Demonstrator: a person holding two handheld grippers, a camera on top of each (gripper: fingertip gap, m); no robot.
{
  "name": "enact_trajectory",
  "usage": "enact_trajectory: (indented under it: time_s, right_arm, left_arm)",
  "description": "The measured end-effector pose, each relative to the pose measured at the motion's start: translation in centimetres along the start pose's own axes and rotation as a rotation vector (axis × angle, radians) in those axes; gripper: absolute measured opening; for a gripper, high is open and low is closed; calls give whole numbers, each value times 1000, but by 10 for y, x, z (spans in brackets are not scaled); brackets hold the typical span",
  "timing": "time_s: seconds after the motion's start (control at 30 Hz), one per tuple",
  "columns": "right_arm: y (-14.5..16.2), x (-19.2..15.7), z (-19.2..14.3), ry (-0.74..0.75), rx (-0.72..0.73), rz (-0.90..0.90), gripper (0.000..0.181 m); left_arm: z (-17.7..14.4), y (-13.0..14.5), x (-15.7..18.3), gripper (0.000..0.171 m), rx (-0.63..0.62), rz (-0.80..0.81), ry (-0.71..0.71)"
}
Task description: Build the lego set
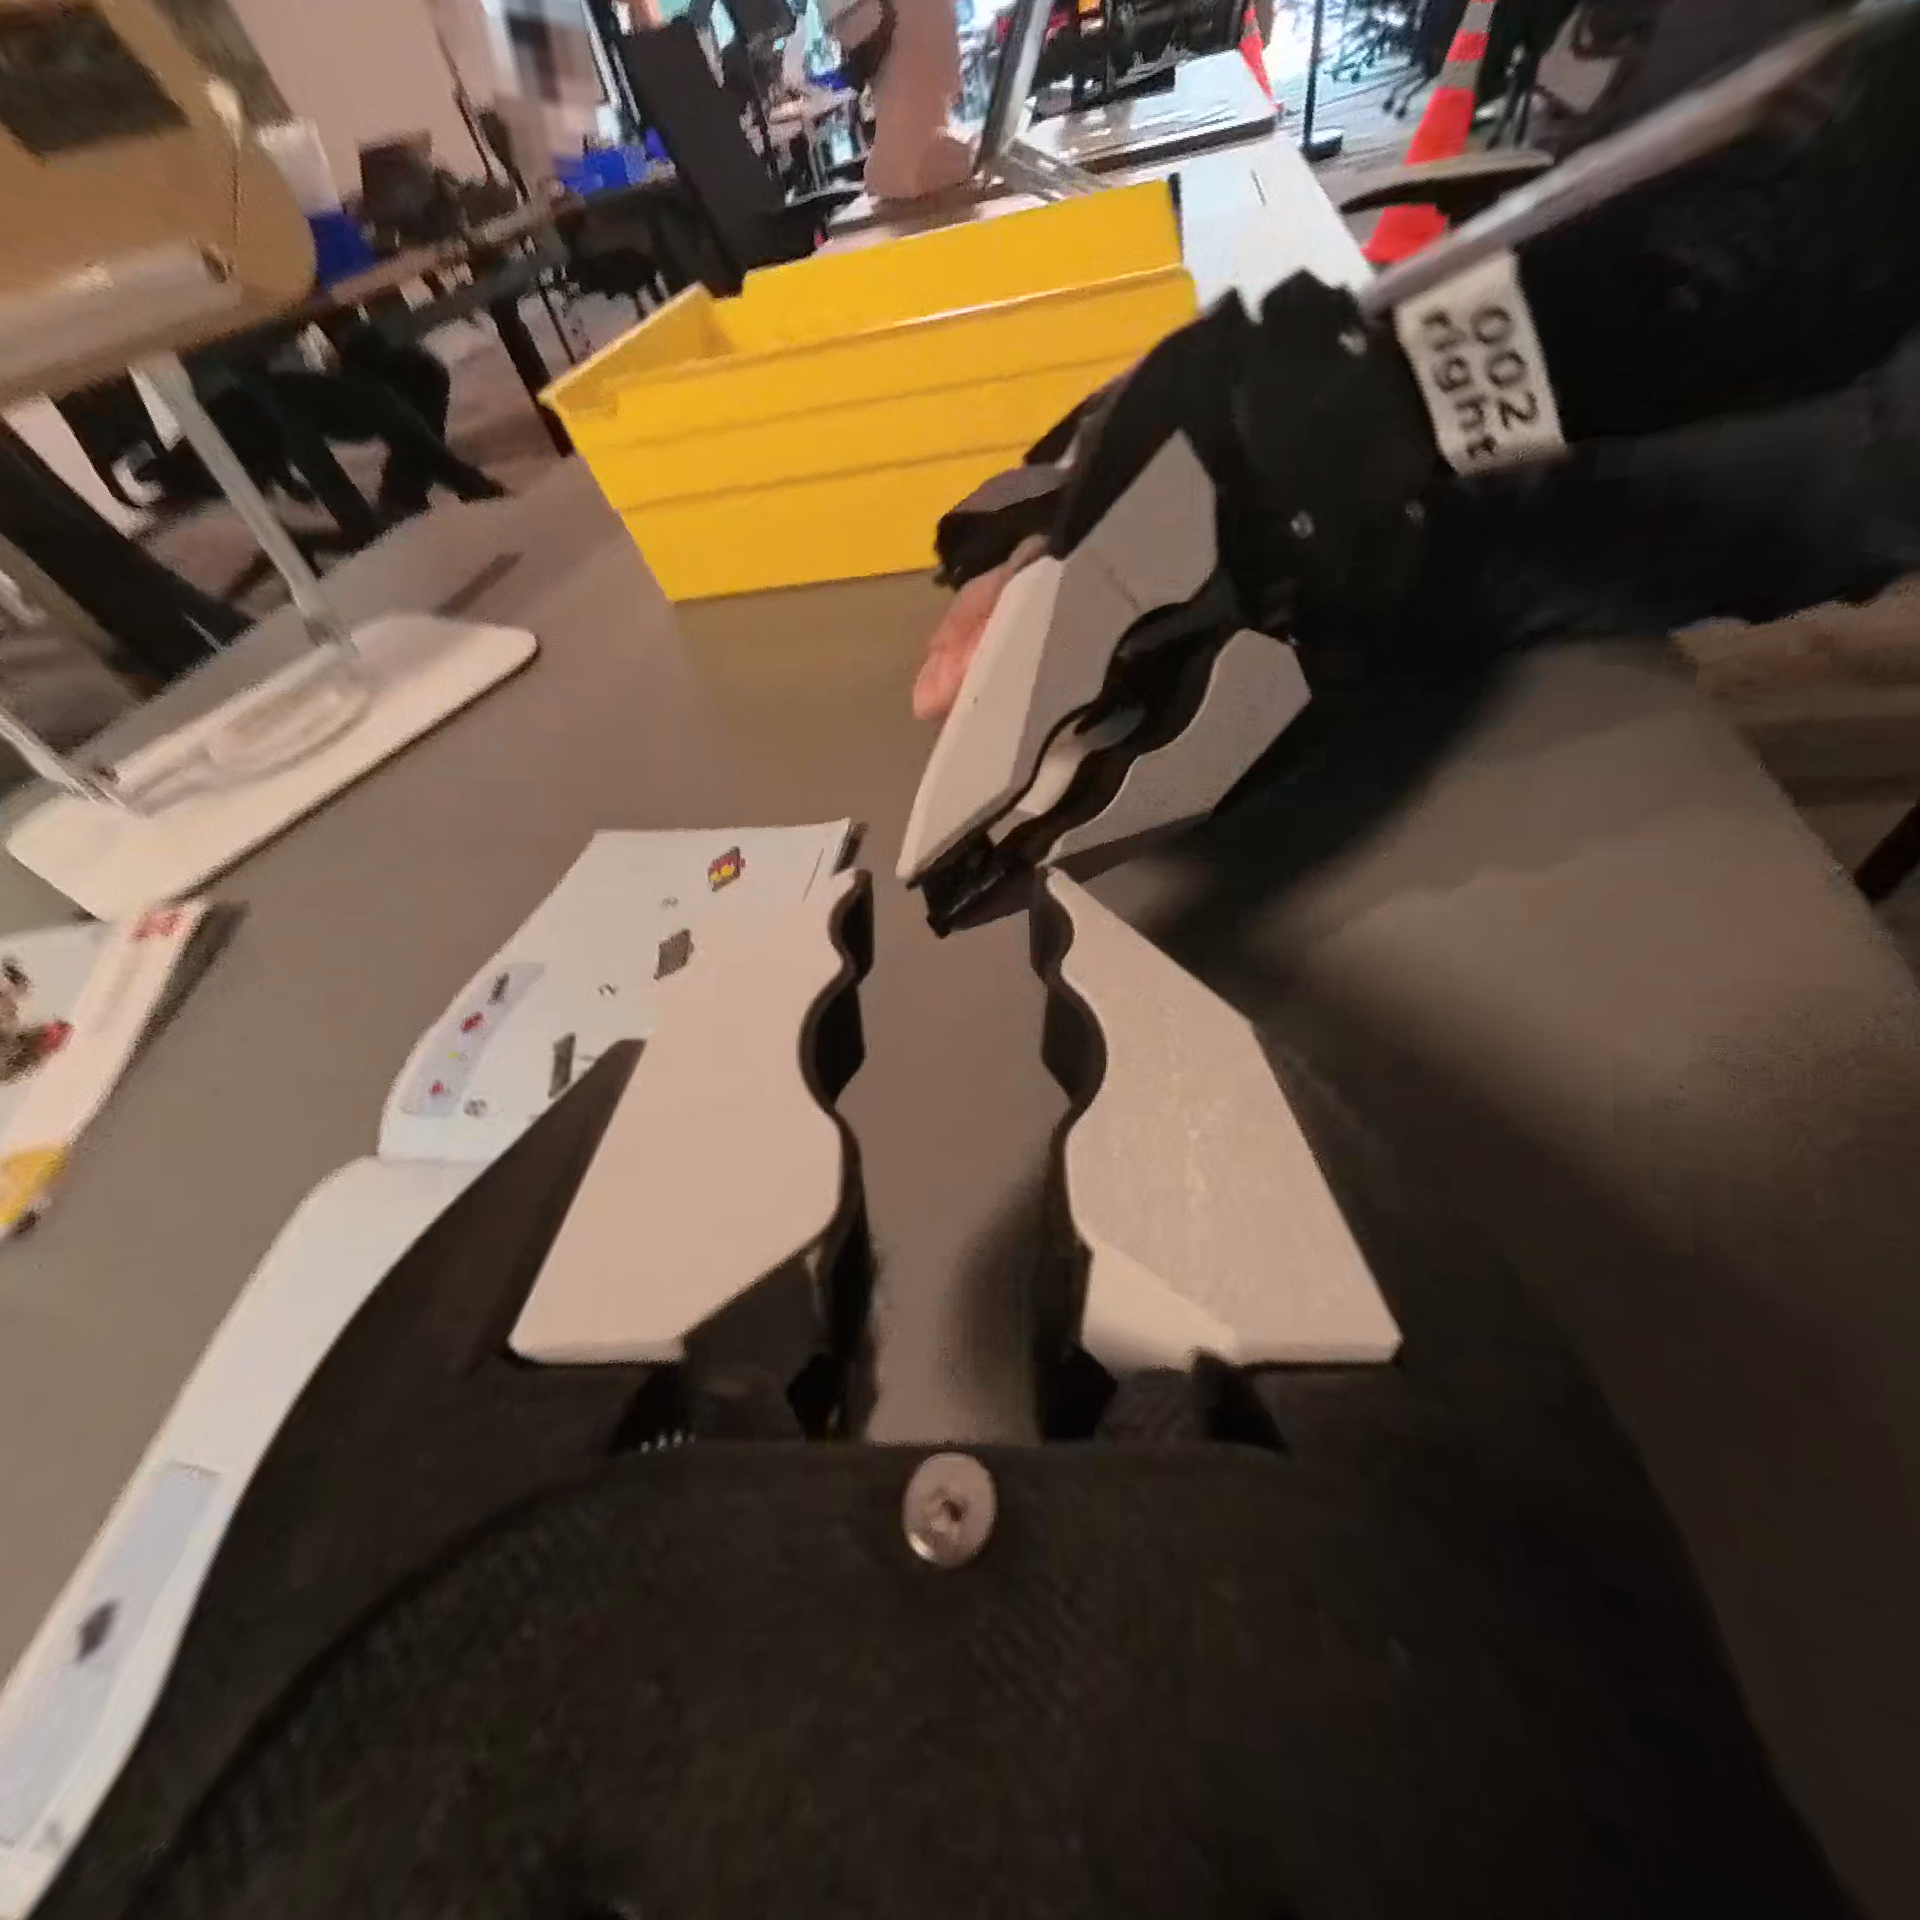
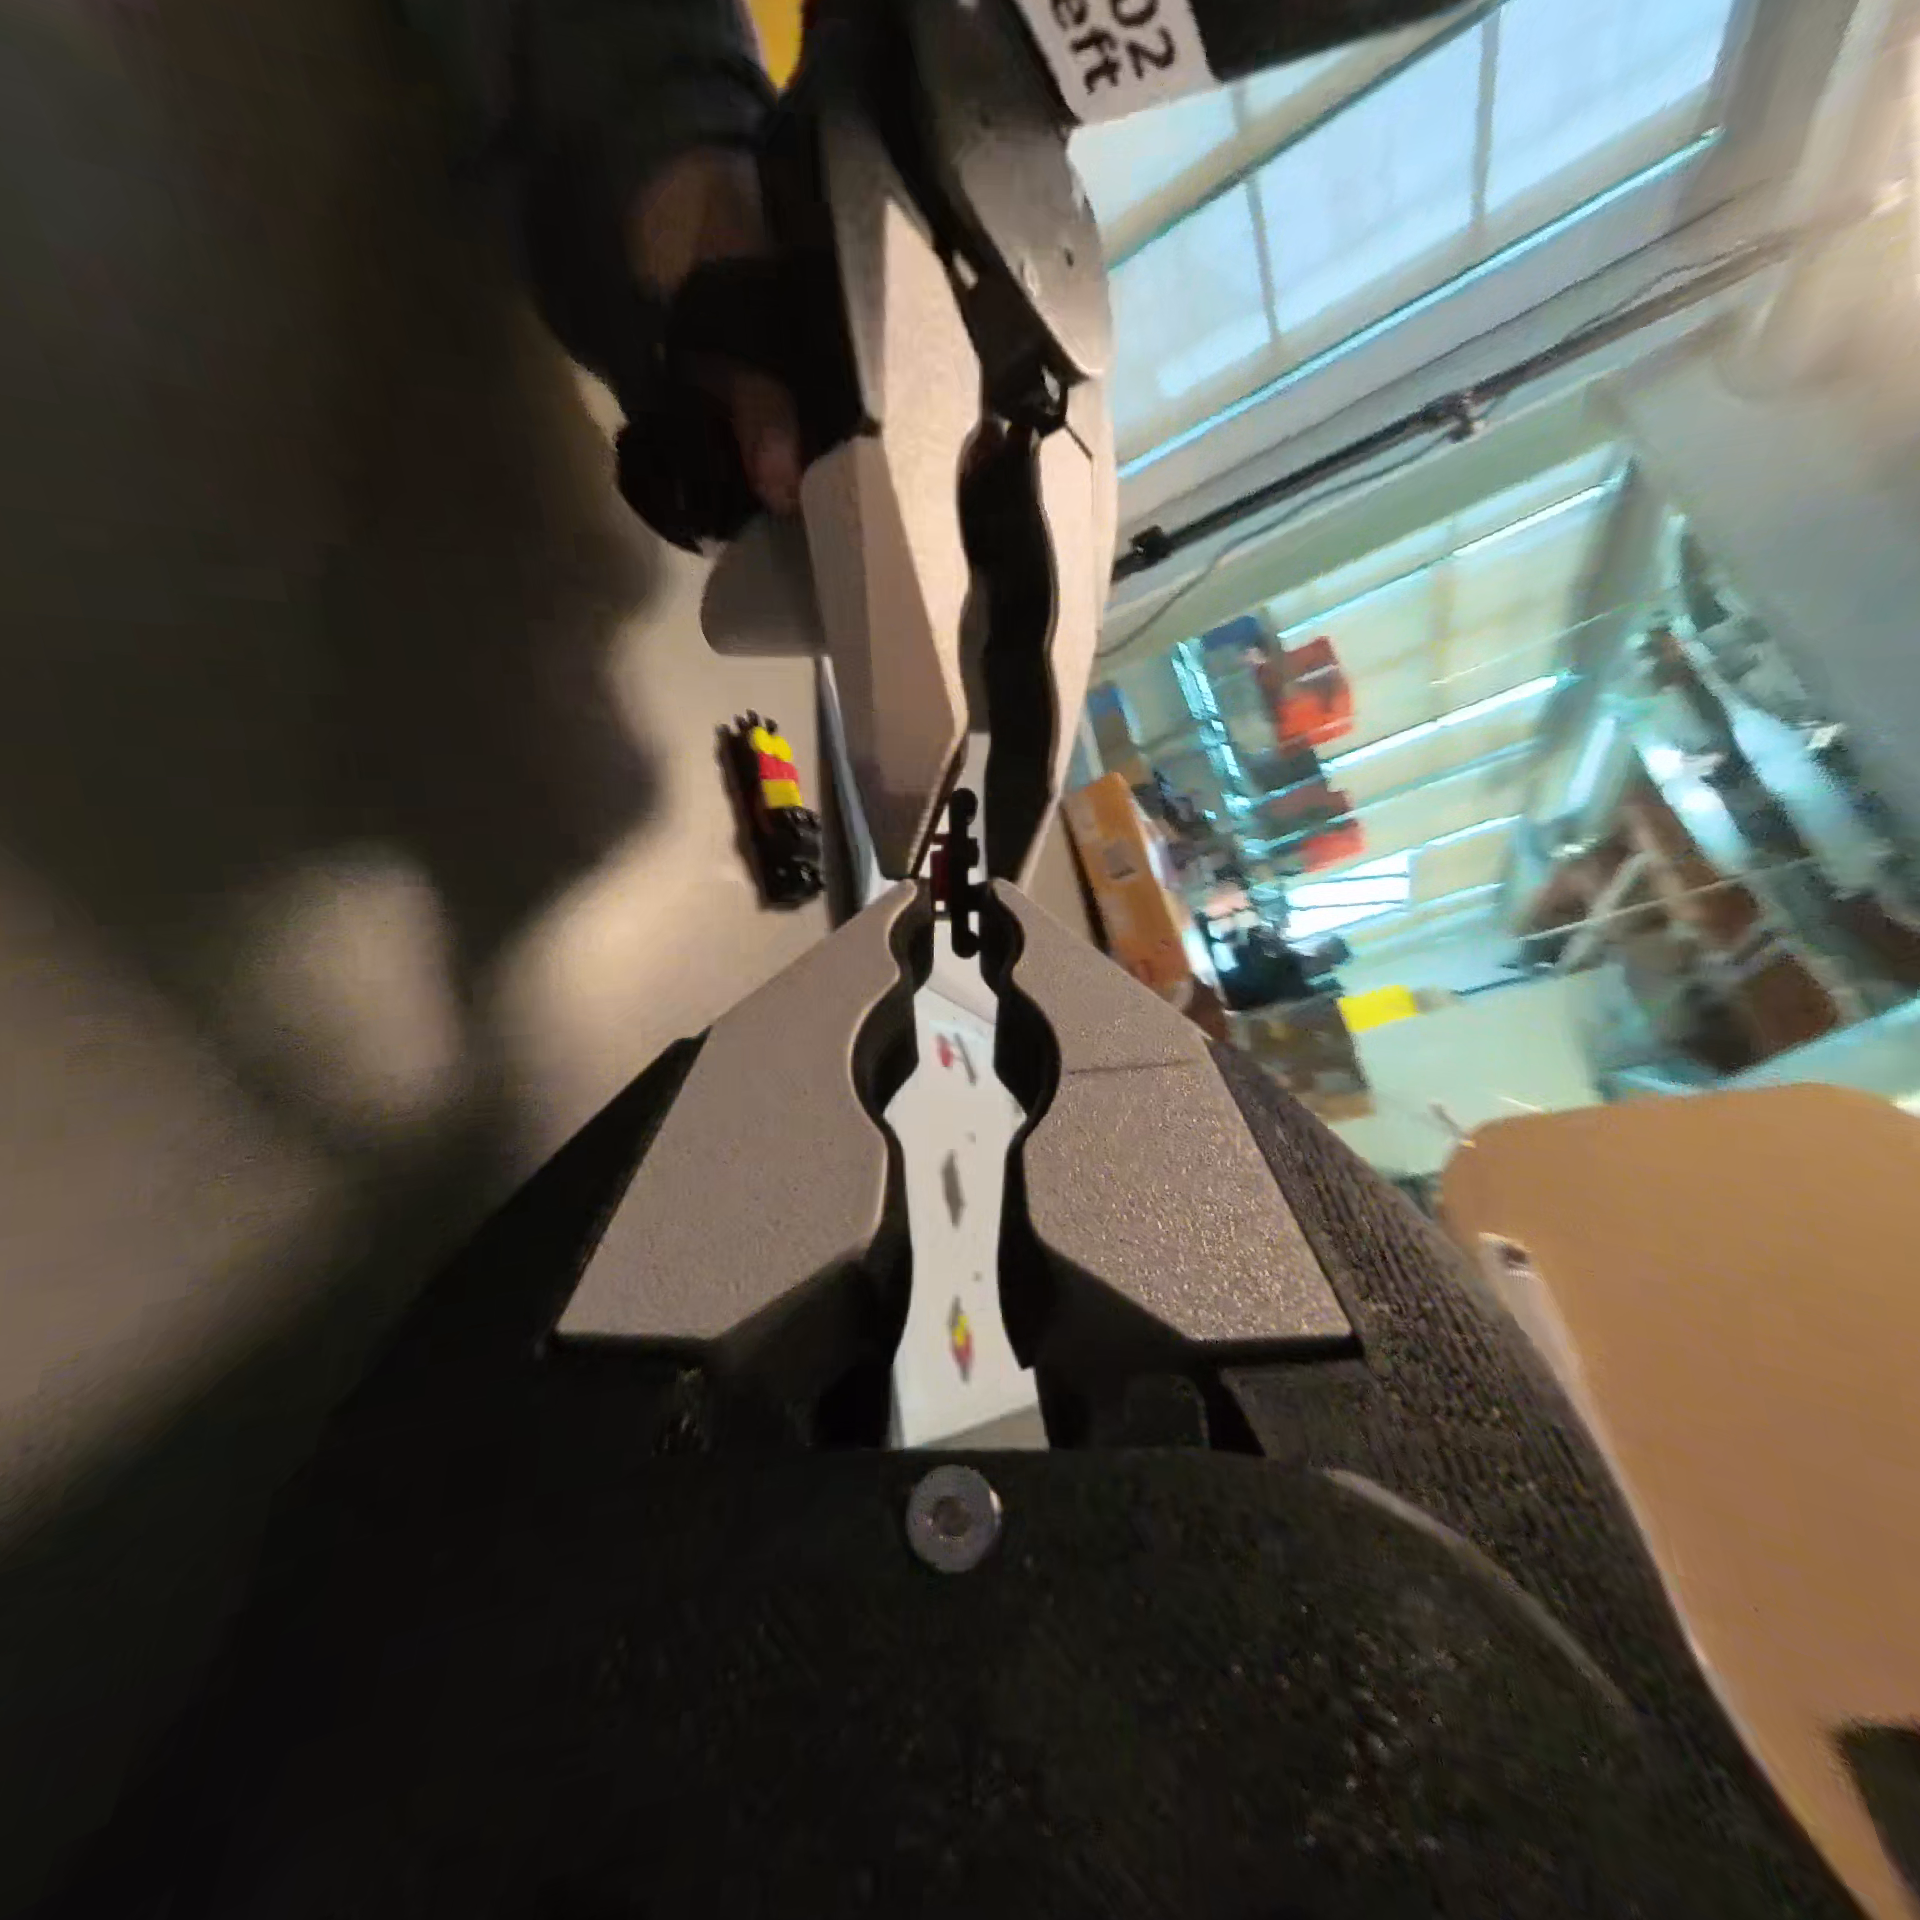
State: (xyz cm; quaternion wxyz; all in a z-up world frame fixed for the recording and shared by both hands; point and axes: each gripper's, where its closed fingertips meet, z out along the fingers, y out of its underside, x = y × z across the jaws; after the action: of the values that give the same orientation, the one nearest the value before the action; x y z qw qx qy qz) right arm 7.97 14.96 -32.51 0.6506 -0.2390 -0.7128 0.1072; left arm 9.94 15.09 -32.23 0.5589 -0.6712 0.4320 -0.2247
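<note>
Mid-assembly: right hand-held gripper [image 2: 958, 902] clamped on small black piece [image 2: 964, 878], left hand-held gripper [image 1: 954, 896] open, needing careful alignment next.

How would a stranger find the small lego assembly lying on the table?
Start at the grey table and find the white instruction sheet. The lego assembly lies just beside its edge. It alone is striped yellow, red and black.

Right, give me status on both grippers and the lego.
Left gripper open, empty. Right gripper shut on small black-and-red lego piece, held at left's tips. Striped lego model lying on table beside instruction sheet.
</note>
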Motion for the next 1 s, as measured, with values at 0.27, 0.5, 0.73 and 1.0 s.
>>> enact_trajectory:
  time_s: [0.27, 0.5, 0.73, 1.0]
  right_arm:
    - [9, 0, 5, 67, -89, -173, 6]
    - [14, -2, 11, 92, -150, -252, 7]
    - [13, 0, 10, 60, -179, -142, 6]
    - [16, -7, 0, -62, -84, 98, 37]
  left_arm:
    - [2, 7, -5, 16, -39, -127, 15]
    - [4, 11, -9, 15, -57, -189, 3]
    - [2, 9, -9, 15, -56, -171, 1]
    - [0, 16, -18, 15, -66, -126, -15]
